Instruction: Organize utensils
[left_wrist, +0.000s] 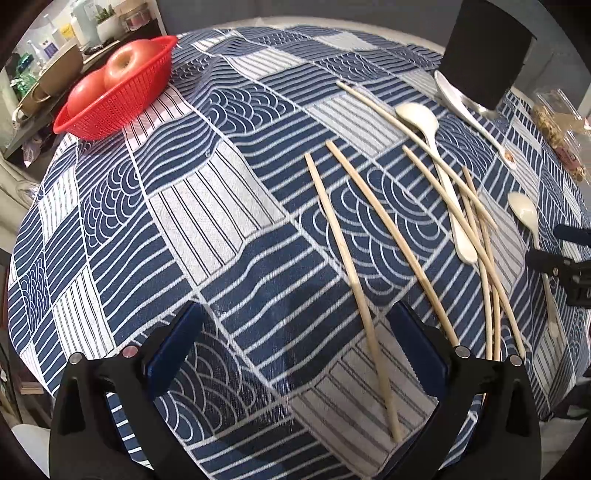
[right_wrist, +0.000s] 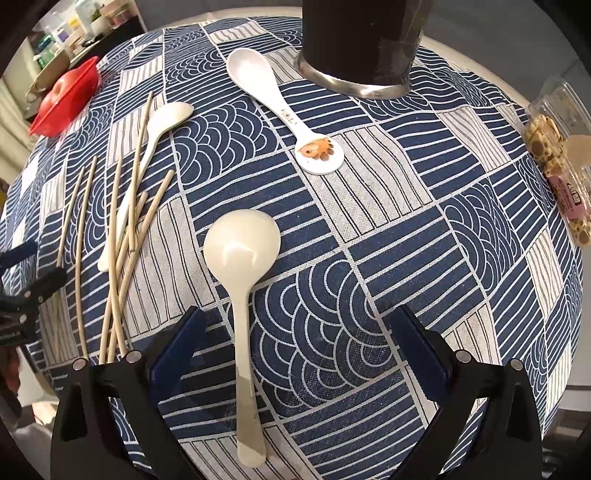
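Several wooden chopsticks (left_wrist: 347, 258) lie loose on the blue patterned tablecloth (left_wrist: 221, 206), also in the right wrist view (right_wrist: 125, 266). Three spoons lie there: a cream spoon (right_wrist: 240, 258) with its handle between my right fingers, a second cream spoon (right_wrist: 147, 155) among the chopsticks, and a white spoon with an orange picture (right_wrist: 280, 107). A black utensil holder (right_wrist: 364, 40) stands at the back. My left gripper (left_wrist: 295, 332) is open over one chopstick's near end. My right gripper (right_wrist: 299, 332) is open and holds nothing.
A red basket (left_wrist: 122, 99) with two apples stands at the far left. A clear box of snacks (right_wrist: 554, 158) sits at the right edge. Shelves with bottles and pots are behind the table at the left.
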